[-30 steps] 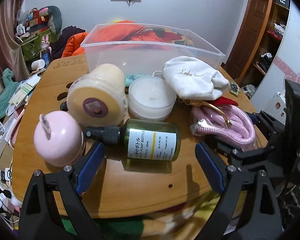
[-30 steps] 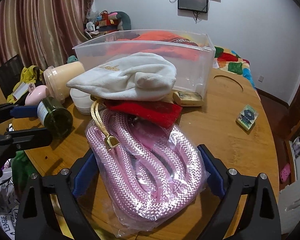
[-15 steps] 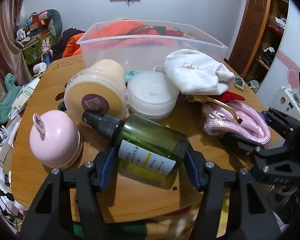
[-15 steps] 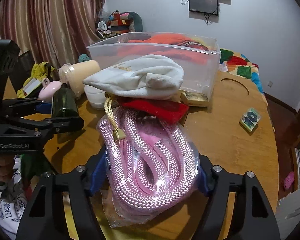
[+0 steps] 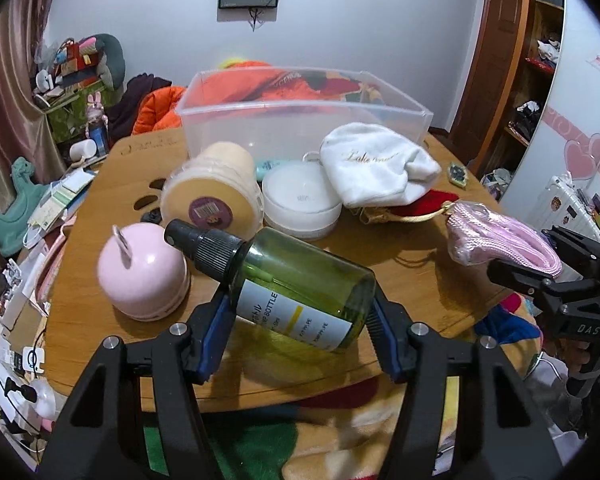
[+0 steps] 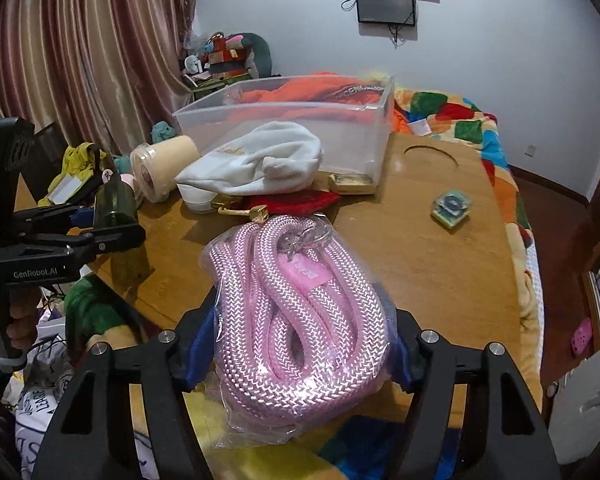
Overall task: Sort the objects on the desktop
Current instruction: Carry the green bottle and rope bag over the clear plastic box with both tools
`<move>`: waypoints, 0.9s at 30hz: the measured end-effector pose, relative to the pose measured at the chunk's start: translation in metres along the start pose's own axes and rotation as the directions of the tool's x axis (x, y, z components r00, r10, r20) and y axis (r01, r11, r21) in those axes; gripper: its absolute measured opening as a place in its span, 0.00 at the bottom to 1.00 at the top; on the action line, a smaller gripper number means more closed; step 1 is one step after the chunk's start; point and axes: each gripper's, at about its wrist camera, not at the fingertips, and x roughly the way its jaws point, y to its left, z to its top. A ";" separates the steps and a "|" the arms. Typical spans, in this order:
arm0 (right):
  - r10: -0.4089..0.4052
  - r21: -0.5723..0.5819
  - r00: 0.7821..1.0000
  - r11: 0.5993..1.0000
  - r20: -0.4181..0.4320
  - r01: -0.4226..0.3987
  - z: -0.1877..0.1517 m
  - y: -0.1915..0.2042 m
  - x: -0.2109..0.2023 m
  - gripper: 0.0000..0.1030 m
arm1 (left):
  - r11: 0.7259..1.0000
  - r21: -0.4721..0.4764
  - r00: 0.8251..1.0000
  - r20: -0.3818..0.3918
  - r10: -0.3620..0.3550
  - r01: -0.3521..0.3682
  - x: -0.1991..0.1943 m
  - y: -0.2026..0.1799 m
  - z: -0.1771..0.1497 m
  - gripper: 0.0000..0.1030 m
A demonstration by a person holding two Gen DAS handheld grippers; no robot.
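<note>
Black left claw (image 5: 300, 332) and right claw (image 6: 296, 344), blue pads, silver screws

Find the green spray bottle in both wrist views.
Left wrist: green bottle at lower centre, lying tilted between this gripper's jaws.
Right wrist: bottle at the left edge, seen end-on in the other gripper.
Shared landmark: the clear bin at the table's far side.

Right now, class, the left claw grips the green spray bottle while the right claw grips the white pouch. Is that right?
Not quite. The left claw does grip the green spray bottle, but the right claw grips the bagged pink rope, as the right wrist view shows. The white pouch lies on the table.
</note>
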 end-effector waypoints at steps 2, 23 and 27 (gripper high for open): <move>-0.001 0.004 1.000 1.000 0.013 0.001 0.001 -0.001 -0.009 0.63 | 1.000 0.008 1.000 0.018 0.002 -0.002 -0.008 -0.001 0.003 0.59; -0.054 -0.055 0.985 0.996 0.164 0.064 0.056 0.013 -0.050 0.64 | 0.997 0.077 0.989 0.145 0.000 -0.011 -0.051 0.019 0.064 0.59; -0.060 -0.067 0.983 0.995 0.172 0.073 0.071 0.014 -0.044 0.64 | 0.996 0.085 0.987 0.160 0.002 -0.015 -0.051 0.025 0.079 0.59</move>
